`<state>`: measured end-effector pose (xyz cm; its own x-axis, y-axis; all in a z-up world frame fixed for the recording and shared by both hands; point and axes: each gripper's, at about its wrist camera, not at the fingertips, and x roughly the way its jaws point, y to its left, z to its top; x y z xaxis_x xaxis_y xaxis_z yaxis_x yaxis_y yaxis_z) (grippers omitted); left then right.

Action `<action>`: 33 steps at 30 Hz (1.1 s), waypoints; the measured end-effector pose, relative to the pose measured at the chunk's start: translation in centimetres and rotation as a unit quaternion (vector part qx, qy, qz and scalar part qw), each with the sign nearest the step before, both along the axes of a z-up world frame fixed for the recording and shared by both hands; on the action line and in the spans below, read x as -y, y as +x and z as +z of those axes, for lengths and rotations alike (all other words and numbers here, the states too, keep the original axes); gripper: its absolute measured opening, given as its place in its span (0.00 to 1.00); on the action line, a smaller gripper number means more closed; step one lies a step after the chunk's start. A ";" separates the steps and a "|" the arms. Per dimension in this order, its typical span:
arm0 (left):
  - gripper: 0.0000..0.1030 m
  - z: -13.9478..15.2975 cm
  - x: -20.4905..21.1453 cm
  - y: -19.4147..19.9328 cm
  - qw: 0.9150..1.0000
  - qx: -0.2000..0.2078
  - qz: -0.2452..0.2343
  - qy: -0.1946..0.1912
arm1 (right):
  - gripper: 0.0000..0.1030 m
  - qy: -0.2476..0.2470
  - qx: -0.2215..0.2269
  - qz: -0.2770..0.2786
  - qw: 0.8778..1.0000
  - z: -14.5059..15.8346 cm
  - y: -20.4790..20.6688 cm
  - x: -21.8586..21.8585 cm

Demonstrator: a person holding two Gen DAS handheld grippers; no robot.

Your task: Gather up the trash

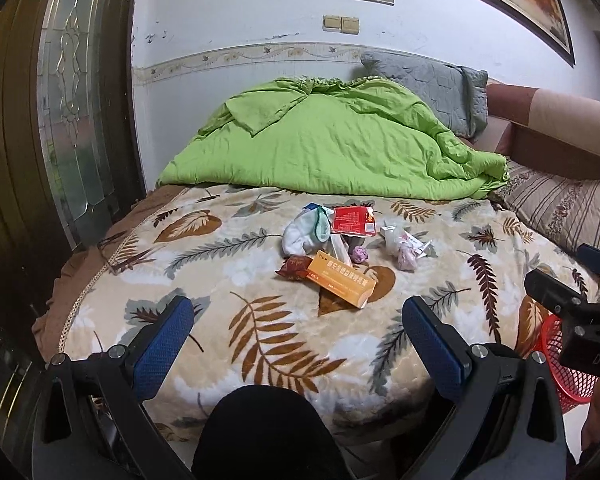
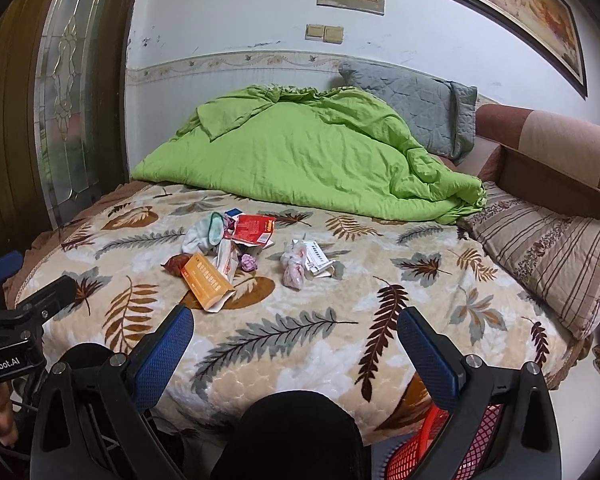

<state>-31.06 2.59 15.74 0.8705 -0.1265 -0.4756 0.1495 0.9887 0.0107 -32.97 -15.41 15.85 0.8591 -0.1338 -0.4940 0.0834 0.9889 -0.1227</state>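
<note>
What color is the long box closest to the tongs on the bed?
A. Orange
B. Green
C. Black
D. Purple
A: the long box at the near edge of the trash pile is orange with a white stripe, lying on the leaf-patterned blanket ahead of the open left tongs.
</note>
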 end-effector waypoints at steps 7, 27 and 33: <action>1.00 -0.5 -0.7 1.2 1.000 -0.018 0.011 -0.006 | 1.00 0.008 -0.016 0.002 1.000 -0.7 1.5 0.0; 1.00 -4.8 0.4 10.0 0.993 -0.118 0.011 -0.025 | 1.00 0.028 -0.088 -0.014 0.996 -4.8 8.3 3.1; 1.00 -6.1 1.1 12.4 0.989 -0.144 0.001 -0.027 | 1.00 0.037 -0.111 -0.015 0.993 -6.1 11.1 4.1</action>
<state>-18.64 1.47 9.63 0.7009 -0.1570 -0.6958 0.1365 0.9870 -0.0851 -21.91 -19.50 9.77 0.7242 -0.1146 -0.6800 0.0923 0.9933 -0.0691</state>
